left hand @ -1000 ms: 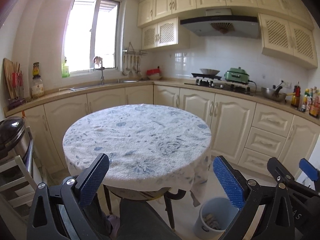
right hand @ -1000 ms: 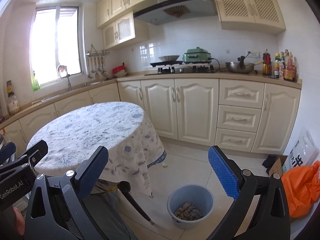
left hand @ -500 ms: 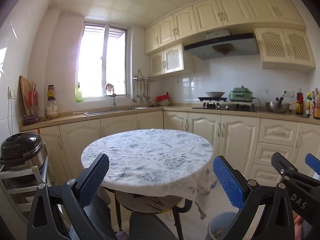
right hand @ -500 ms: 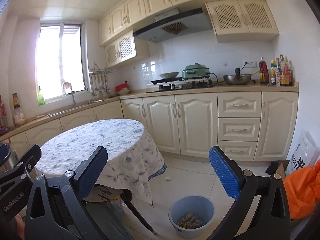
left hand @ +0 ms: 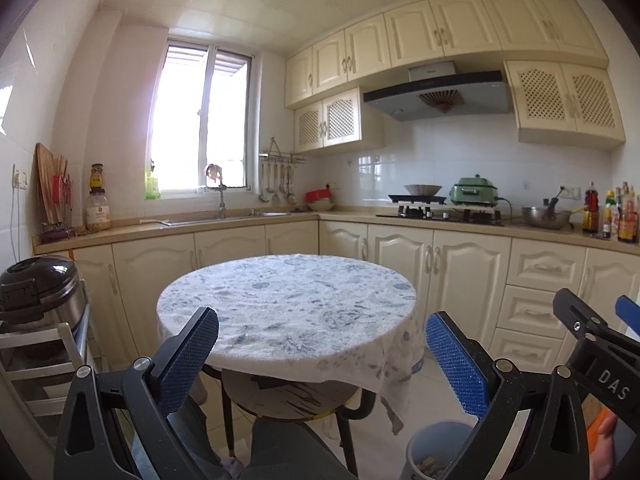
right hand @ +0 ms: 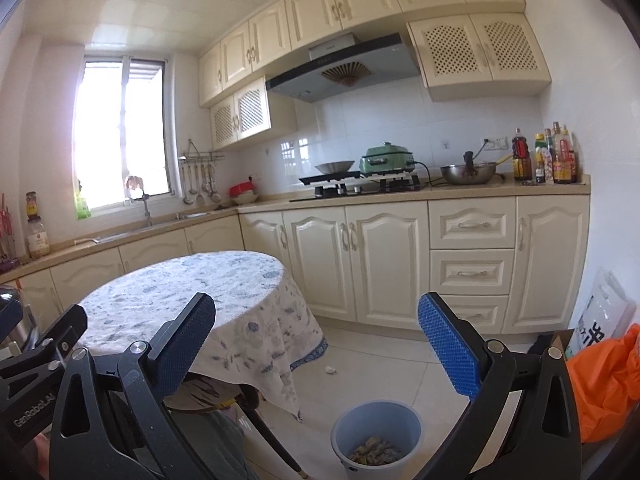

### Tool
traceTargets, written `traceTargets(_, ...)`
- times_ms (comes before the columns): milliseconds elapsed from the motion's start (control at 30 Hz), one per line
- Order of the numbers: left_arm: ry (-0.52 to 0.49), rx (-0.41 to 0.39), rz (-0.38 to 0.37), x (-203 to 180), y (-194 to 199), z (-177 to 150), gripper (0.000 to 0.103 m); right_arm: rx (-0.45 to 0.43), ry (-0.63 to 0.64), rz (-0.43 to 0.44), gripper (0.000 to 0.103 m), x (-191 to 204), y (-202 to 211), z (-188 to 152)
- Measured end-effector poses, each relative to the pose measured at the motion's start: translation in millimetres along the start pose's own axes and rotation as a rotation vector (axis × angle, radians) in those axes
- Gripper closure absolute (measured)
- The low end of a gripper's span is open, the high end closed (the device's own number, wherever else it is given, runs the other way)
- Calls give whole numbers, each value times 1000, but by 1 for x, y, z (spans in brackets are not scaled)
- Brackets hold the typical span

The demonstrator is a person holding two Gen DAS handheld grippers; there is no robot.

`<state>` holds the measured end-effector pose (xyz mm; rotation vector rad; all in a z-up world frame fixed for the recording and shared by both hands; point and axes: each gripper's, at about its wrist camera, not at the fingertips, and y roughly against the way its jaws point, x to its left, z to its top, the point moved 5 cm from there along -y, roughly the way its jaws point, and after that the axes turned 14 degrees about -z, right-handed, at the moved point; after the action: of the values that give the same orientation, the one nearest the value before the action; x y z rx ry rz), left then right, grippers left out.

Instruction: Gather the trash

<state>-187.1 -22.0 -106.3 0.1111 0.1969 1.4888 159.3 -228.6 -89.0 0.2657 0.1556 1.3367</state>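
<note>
Cream cabinets ring your kitchen; the round table (left hand: 288,300) wears a blue-flecked cloth and carries nothing. Open tiled floor (right hand: 380,360) lies beyond its right edge, where one white scrap (right hand: 330,370) sits. The blue bin (right hand: 376,436), trash inside, stands on the floor below your right tool (right hand: 316,344). Both it and your left tool (left hand: 320,354) gape wide, empty. Since a second ago, both views have tilted upward.

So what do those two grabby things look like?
Each is a black metal frame with silver bolts and two blue, bumpy-textured pads. The left gripper has "GenRobot.AI" printed in white on its side; the right gripper shows "DAS". No cables or sleeves are visible.
</note>
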Motion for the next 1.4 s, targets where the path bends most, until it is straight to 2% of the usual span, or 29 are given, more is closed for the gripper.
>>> traceTargets(267, 6, 59, -21, -5, -2, 2, 1, 35, -2, -24, 0, -5, -9, -4)
traceTargets(400, -3, 66, 3, -7, 0, 5, 1, 58, 9, -27, 0, -4, -13, -8)
traceTargets(867, -3, 128, 11, -8, -19, 1, 1, 80, 38, -32, 0, 0, -21, -13)
traceTargets(1400, -6, 129, 8, -8, -19, -2, 1, 96, 21, -46, 0, -1, -26, -15)
